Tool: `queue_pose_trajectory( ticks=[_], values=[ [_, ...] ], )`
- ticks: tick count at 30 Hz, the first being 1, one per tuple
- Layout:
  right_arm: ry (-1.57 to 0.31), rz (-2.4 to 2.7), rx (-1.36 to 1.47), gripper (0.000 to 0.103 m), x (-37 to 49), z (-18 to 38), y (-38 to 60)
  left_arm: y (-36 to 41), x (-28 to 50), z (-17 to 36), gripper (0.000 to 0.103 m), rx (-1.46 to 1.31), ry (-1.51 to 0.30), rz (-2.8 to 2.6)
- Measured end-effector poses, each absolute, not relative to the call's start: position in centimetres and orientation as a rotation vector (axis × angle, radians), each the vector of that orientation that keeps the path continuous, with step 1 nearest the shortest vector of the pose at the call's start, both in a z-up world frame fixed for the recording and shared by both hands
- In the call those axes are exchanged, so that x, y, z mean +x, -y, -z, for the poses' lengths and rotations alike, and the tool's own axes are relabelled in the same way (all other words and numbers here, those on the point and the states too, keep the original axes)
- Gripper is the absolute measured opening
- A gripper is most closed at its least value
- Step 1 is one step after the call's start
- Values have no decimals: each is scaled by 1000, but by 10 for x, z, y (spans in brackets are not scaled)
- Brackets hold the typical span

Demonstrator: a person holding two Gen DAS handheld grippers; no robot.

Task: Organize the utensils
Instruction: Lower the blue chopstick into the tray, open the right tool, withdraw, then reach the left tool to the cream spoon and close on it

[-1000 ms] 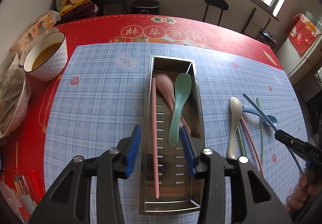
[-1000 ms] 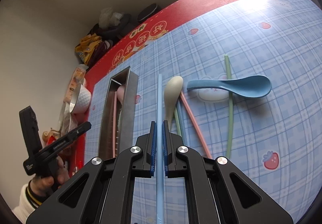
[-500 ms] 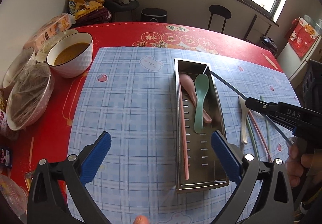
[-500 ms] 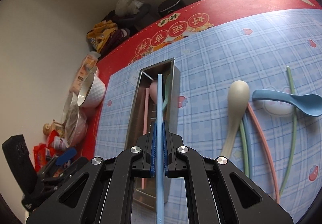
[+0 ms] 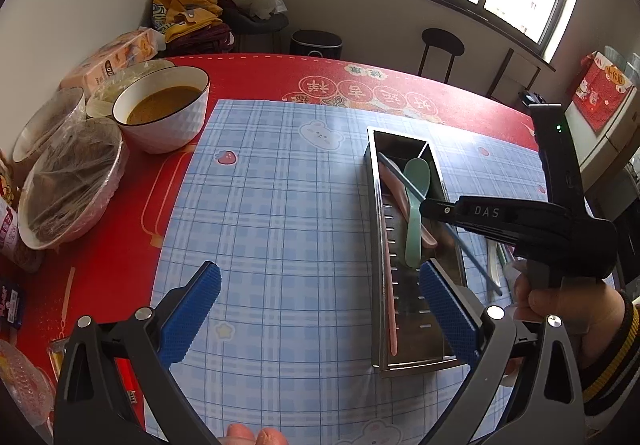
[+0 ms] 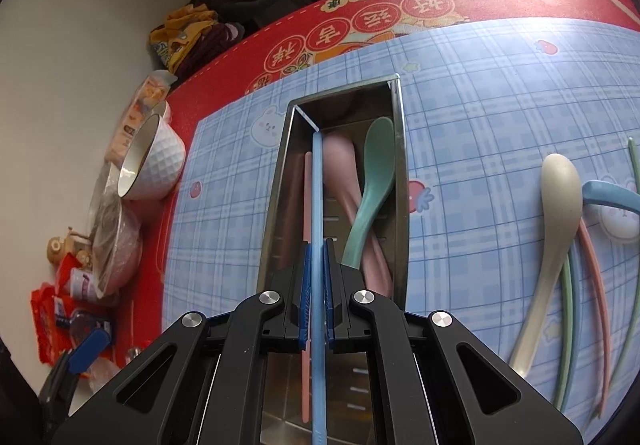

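the right gripper [image 6: 316, 277] was clamped on the blue chopstick [image 6: 317, 189], held over the metal tray [image 6: 401, 181]; its long axis ran along the tray, tip toward the far end. the left gripper [image 5: 320, 309] stood wide apart, empty.

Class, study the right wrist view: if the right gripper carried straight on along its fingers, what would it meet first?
Probably the metal tray: the right gripper, shut on the blue chopstick, points into it beside the pink chopstick. Depth is unclear.
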State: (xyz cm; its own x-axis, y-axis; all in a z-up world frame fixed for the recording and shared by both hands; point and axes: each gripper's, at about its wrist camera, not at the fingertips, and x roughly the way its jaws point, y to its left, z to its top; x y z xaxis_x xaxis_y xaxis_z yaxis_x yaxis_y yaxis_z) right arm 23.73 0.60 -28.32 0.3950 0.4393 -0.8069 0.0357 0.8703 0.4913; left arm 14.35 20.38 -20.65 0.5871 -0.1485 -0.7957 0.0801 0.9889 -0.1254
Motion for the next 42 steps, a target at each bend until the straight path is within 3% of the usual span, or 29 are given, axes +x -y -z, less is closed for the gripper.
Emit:
queue_pose_trajectory(
  ticks=[13,21,22,24,25,29,35,42],
  values=[
    [-1244,-311,528,6,236,303,-20,-209,140,203,97,-116,-933,125],
    [-1186,-356,460,10,220,272,1,-195,140,189,97,-119,-899,136],
    [-1163,-353,441,13,215,266,7,-191,141,188,97,-119,-896,139],
    [-1109,-333,402,45,205,252,23,-182,141,186,97,-113,-891,147],
    [-1077,-319,382,50,199,245,33,-177,140,185,97,-111,-889,154],
    [-1013,-283,341,54,174,229,74,-152,139,184,97,-93,-888,186],
    [-941,-202,331,87,139,225,137,-104,137,188,97,-57,-907,247],
    [-931,-128,323,87,117,236,186,-46,141,202,97,-25,-972,301]
  ],
)
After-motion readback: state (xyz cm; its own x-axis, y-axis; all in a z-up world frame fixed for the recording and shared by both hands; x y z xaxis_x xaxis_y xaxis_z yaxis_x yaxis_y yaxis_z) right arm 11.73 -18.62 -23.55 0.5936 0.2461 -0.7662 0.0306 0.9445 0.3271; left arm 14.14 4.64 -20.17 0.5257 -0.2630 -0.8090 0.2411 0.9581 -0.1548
